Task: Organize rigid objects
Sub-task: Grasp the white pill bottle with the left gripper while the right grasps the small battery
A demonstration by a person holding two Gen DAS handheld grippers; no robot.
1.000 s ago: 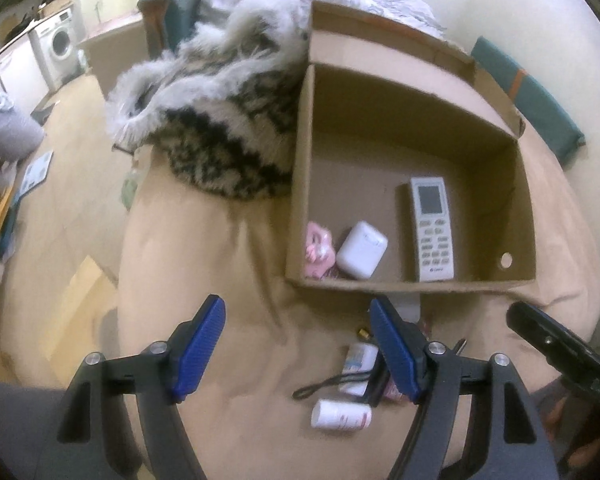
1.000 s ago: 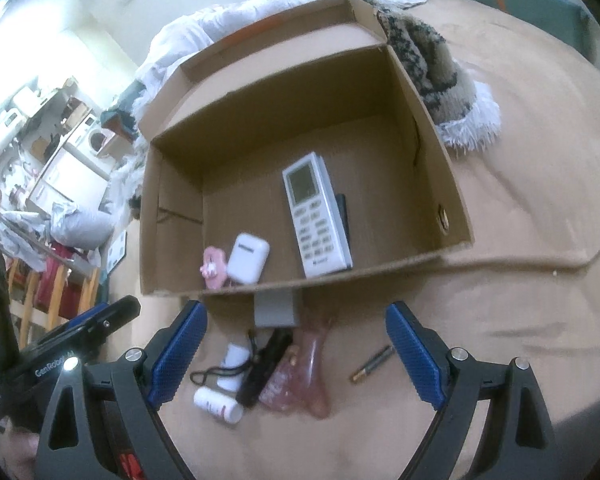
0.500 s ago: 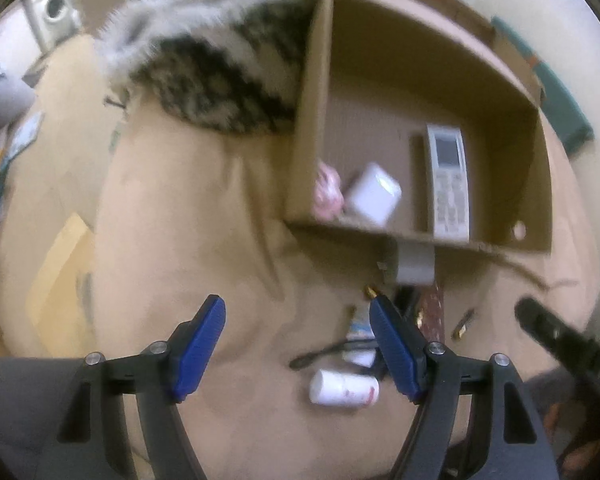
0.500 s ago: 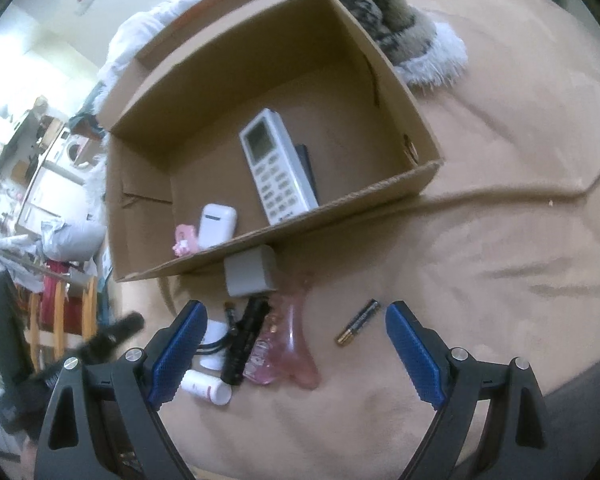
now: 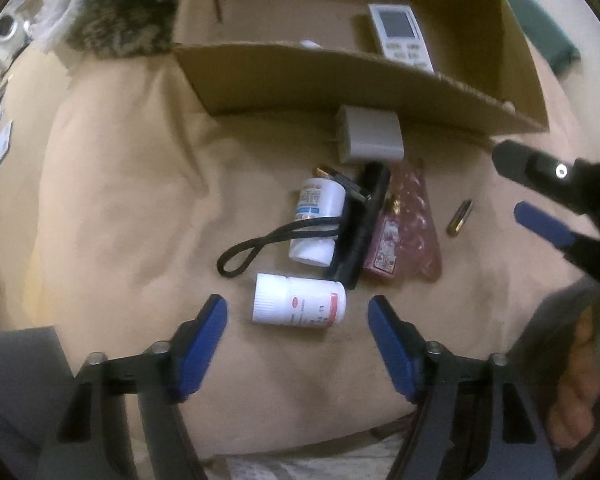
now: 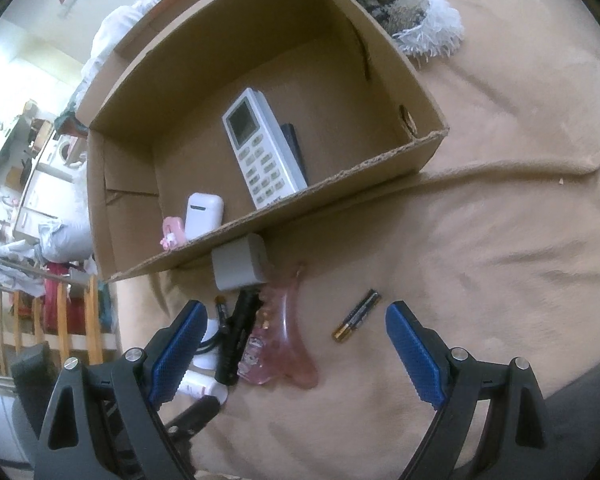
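This is a lived-in home. A tan blanket covers a soft, creased surface, likely a bed or sofa, and on it sits an open cardboard box. Behind the box lie a furry throw and crumpled white bedding. Left of the box, past the blanket's edge, stand a washing machine and white cabinets. Nearer, also left of the box, are a wooden rail and heaped clothes and bags. A pale wall rises behind it all.
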